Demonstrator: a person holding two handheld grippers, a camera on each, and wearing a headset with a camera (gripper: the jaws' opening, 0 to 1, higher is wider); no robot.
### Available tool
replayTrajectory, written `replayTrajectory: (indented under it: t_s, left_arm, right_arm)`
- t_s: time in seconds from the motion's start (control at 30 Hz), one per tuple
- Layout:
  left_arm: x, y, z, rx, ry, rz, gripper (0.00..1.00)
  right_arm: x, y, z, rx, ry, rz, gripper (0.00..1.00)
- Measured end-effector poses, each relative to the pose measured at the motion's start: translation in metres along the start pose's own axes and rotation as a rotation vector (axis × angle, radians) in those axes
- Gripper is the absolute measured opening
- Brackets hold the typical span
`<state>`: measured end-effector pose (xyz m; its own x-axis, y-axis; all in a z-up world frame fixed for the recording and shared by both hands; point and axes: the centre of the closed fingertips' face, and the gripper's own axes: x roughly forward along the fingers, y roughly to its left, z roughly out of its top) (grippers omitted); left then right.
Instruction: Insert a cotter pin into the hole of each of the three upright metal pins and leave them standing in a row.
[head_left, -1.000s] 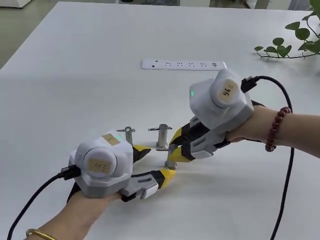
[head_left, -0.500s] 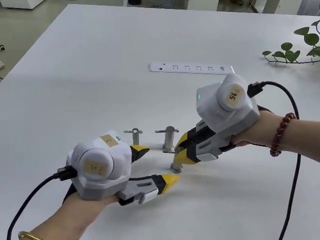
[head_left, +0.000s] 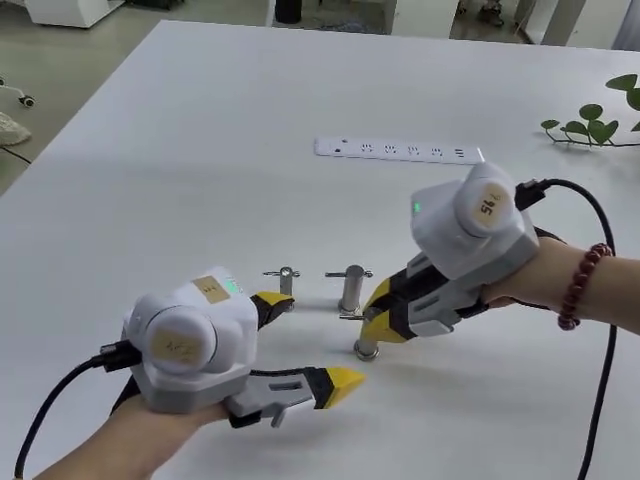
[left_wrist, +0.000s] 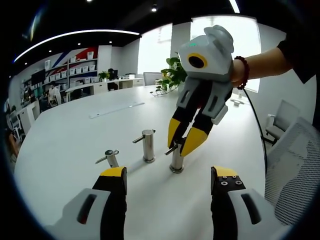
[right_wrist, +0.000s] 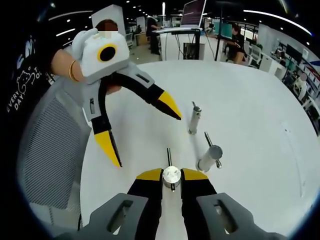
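Over the near pin (head_left: 366, 348), the right claw (head_left: 373, 317) angles down, clamping it; left claw (head_left: 318, 338) gapes.

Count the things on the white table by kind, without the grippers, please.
Metal pins: 3
Cotter pins: 3
Power strip: 1
Plant: 1
Total: 8

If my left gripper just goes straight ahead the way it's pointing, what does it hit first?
Most likely the nearest metal pin, which stands almost centred between the left gripper's open jaws, with the right gripper closed around its top. Depth is hard to judge.
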<state>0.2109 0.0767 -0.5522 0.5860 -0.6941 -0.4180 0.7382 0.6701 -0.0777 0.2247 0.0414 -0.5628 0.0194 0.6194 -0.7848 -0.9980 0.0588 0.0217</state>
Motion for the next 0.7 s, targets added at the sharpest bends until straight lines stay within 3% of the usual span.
replayTrajectory:
  t_s: [0.27,0.4,0.7]
  left_arm:
    - [-0.009,0.007,-0.001,-0.027,0.003,0.031,0.74]
    - [-0.015,0.01,-0.002,-0.028,-0.001,0.056,0.83]
    - [-0.022,0.014,0.001,-0.034,-0.018,0.081,0.93]
  right_arm:
    - [-0.008,-0.011,-0.005,0.0,0.01,-0.021,0.08]
    - [-0.013,-0.016,-0.008,-0.006,0.018,-0.035,0.08]
    - [-0.024,-0.031,-0.021,0.004,0.038,-0.062,0.08]
